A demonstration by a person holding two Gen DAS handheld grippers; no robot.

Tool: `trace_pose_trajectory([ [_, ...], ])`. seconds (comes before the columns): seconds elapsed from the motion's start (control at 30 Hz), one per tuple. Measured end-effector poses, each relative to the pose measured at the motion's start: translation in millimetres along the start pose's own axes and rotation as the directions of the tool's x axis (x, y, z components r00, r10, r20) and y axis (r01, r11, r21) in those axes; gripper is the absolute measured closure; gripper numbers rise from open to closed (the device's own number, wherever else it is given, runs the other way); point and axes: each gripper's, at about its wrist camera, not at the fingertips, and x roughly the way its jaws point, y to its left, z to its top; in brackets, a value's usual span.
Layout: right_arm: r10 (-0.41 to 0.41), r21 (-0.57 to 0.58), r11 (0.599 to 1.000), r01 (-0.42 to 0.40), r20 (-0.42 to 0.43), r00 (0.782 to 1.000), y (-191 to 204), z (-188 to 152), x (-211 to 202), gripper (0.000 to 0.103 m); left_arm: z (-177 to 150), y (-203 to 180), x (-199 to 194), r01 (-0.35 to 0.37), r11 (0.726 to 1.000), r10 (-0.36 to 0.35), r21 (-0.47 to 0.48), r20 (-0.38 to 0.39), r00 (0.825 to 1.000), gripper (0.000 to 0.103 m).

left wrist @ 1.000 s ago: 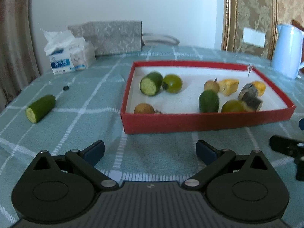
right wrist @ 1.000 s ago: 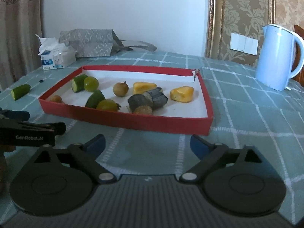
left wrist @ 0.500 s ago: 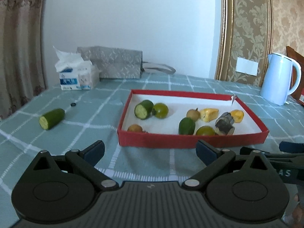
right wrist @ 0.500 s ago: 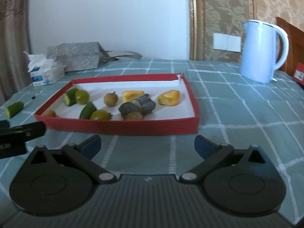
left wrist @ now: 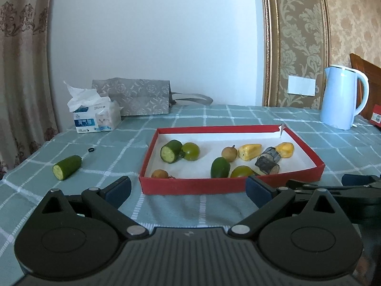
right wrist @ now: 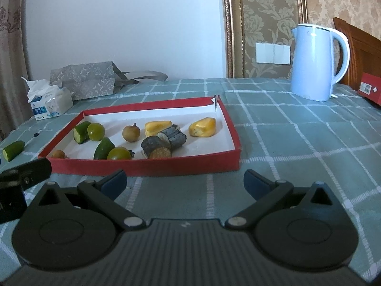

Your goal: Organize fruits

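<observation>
Compared with one second ago, both cameras have risen and pulled back: more of the wall shows, the red tray looks farther away, and the left view now takes in the whole kettle. The fruits in the tray have not moved.

The table, covered with a green checked cloth (left wrist: 214, 116), carries everything. The light blue kettle (right wrist: 316, 62) stands well apart from the tray, on the right side. A grey patterned paper bag (left wrist: 133, 100) lies at the back, and a tissue pack (left wrist: 95, 116) stands just beside it.

The red tray (left wrist: 228, 184) has a white floor and holds nine pieces. On its left side a cut cucumber piece (left wrist: 171, 150) touches a round green fruit (left wrist: 191, 151). Two dark cut pieces (right wrist: 164, 143) lie together in the middle. Two yellow pieces (right wrist: 202, 126) lie behind these, and a small brown fruit (right wrist: 131, 132) beside one of them. At the front wall are a green pointed piece (left wrist: 220, 167), a second green fruit (left wrist: 241, 171) and a small brown one (left wrist: 160, 173).

One more cucumber piece (left wrist: 67, 167) lies outside the tray, on the cloth to its left.

The left gripper (left wrist: 188, 188) is spread wide and holds nothing. The right gripper (right wrist: 184, 181) is also wide apart and empty.
</observation>
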Motion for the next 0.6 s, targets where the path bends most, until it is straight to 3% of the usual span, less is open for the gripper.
trace_pose_trajectory([
  [0.17,-0.021,0.004,1.000,0.021,0.021,1.000,-1,1,-3,0.000,0,0,0,0.027,1.000,-0.027,-0.013,-0.016,1.000,0.000],
  [0.6,-0.077,-0.032,0.996,0.079,0.042,0.996,3,0,-2,0.000,-2,-15,-2,0.029,0.998,-0.029,0.057,-0.002,1.000,0.000],
])
